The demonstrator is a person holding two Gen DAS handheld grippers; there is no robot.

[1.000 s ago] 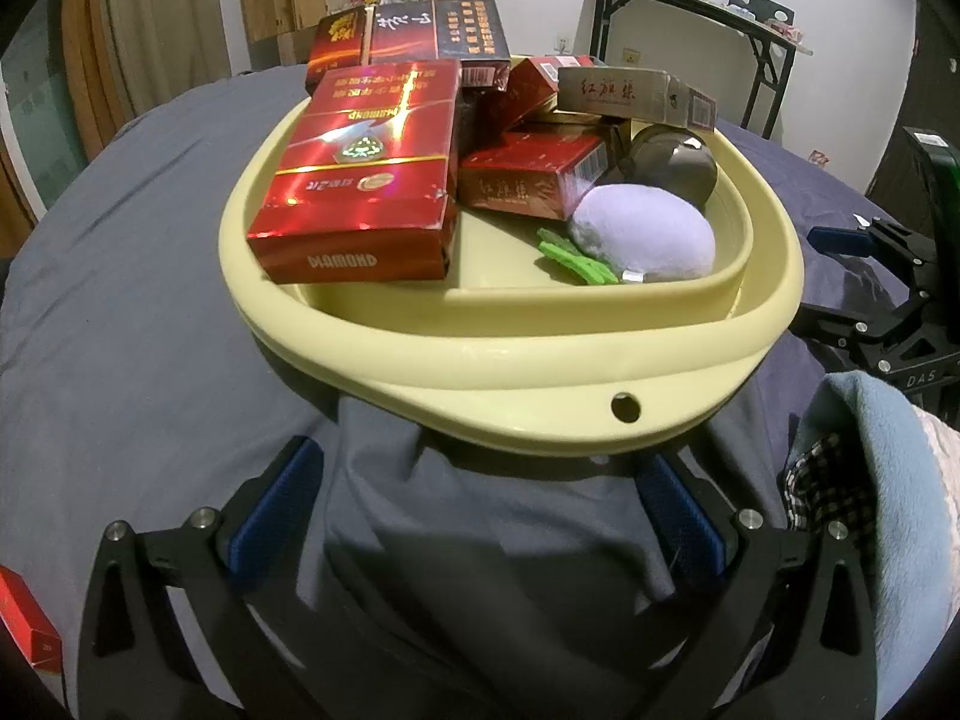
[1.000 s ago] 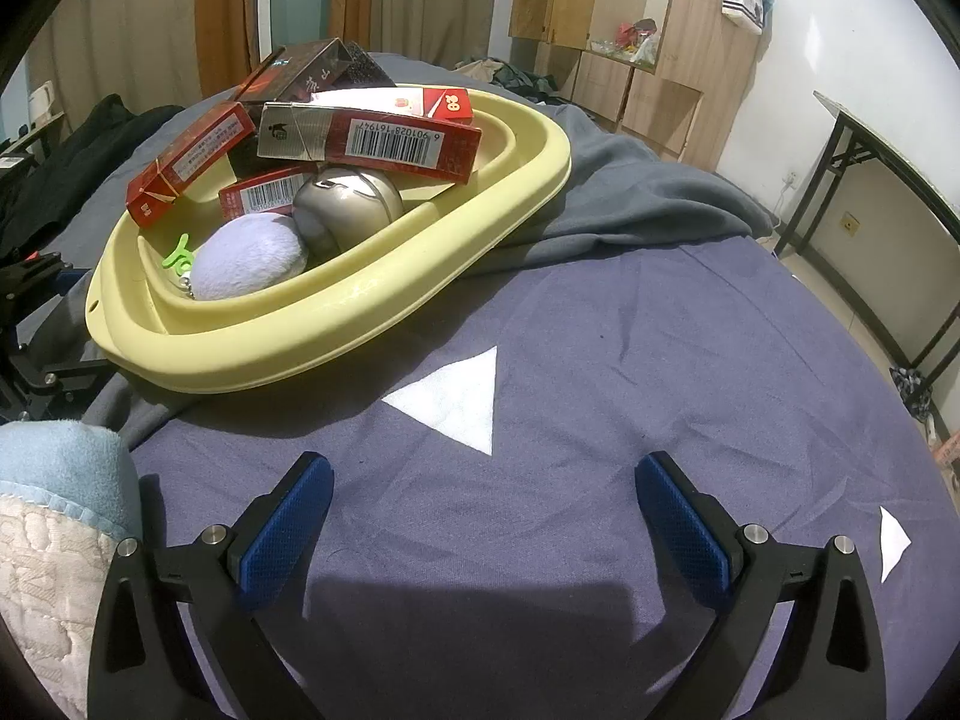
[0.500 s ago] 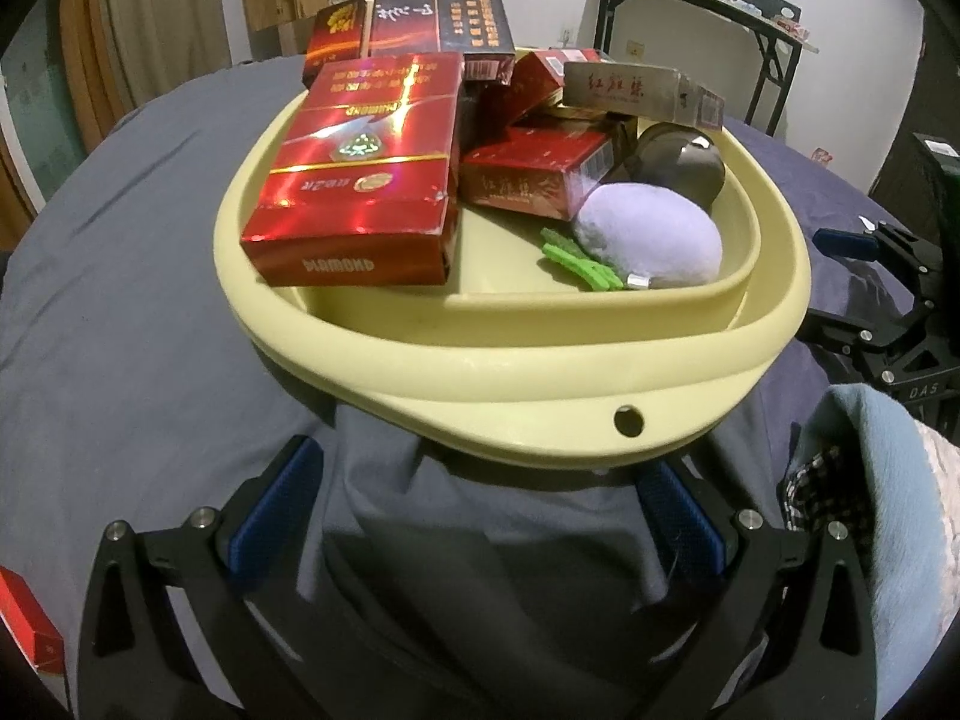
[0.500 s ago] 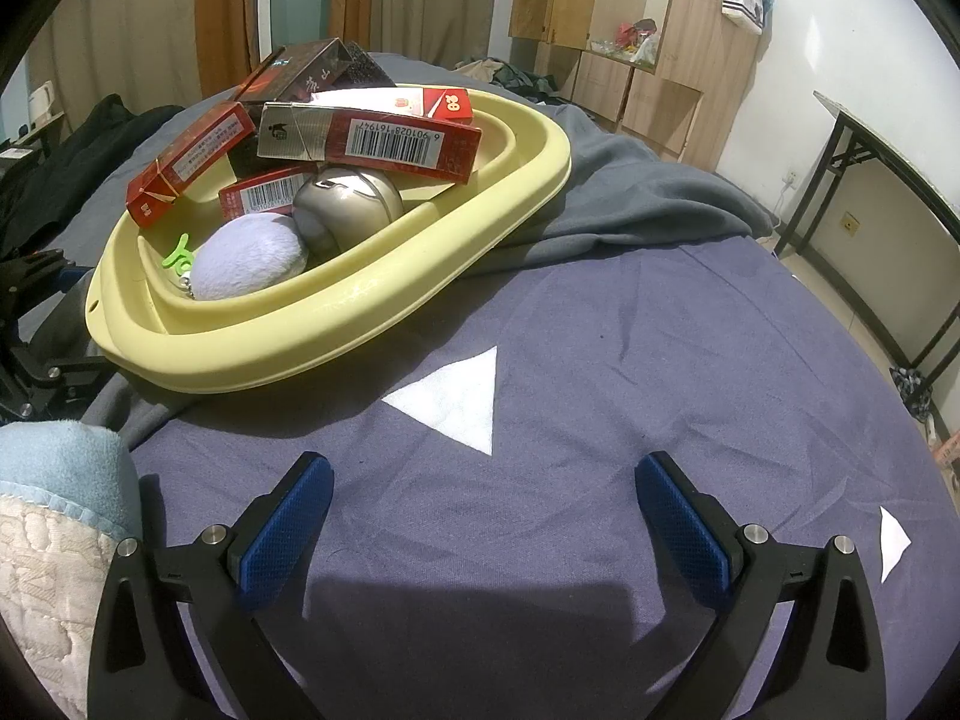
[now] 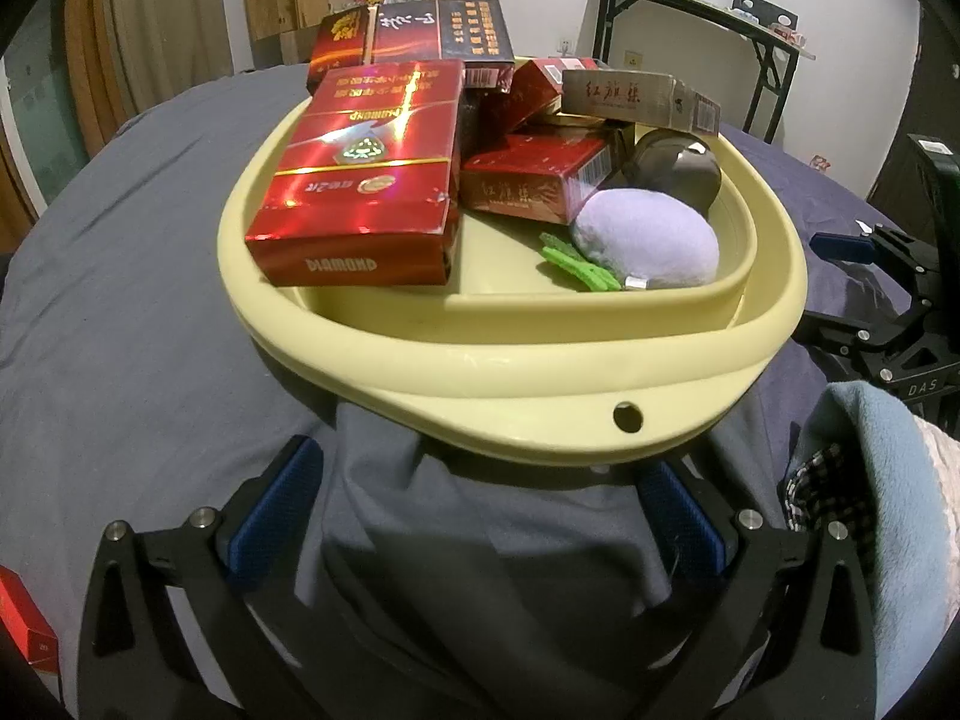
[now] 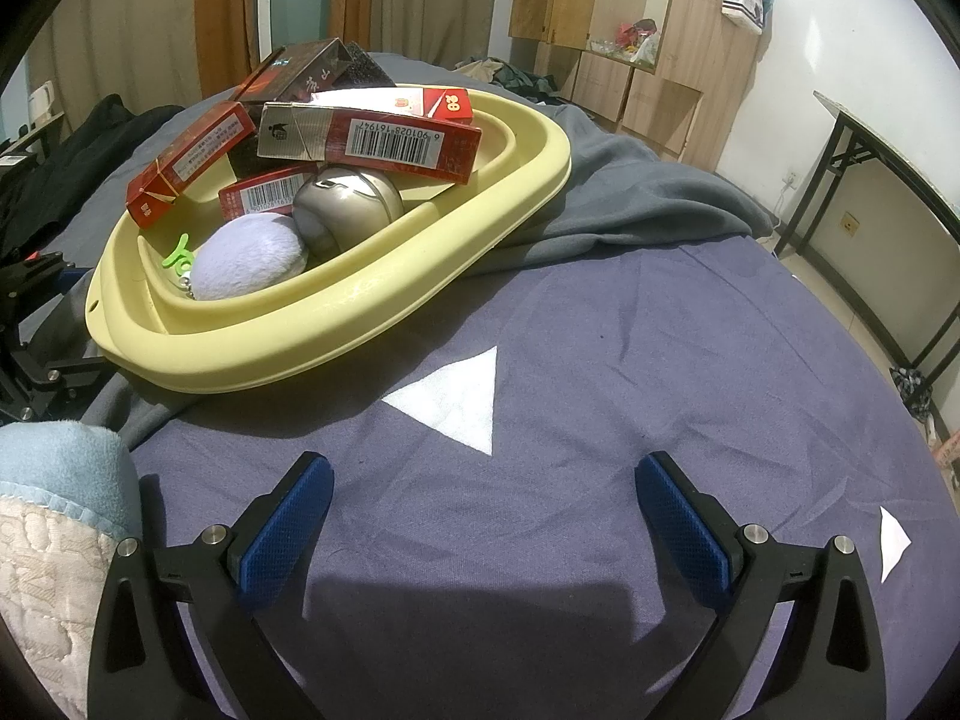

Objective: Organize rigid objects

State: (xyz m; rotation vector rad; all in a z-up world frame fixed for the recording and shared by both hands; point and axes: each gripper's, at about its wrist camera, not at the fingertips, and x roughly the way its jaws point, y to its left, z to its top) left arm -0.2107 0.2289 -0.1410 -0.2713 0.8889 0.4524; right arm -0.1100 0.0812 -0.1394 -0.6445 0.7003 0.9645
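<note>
A pale yellow basin [image 5: 510,372] [image 6: 336,330] rests on grey cloth and holds several red cigarette cartons, the largest [image 5: 366,180] at its front left. It also holds a purple plush ball [image 5: 648,237] [image 6: 246,264], a green clip [image 5: 576,264] and a metal ball [image 5: 672,171] [image 6: 345,210]. My left gripper [image 5: 480,510] is open and empty just below the basin's near rim. My right gripper [image 6: 483,516] is open and empty over the blue cloth, to the right of the basin.
A red box [image 5: 24,624] lies at the far left edge of the left wrist view. Folded blue and quilted fabric [image 5: 870,510] [image 6: 54,510] lies between the grippers. A white triangle mark [image 6: 456,402] is on the blue cloth. A black-legged table [image 5: 690,18] stands behind.
My left gripper has edged closer to the basin and slightly left. The right gripper has not moved.
</note>
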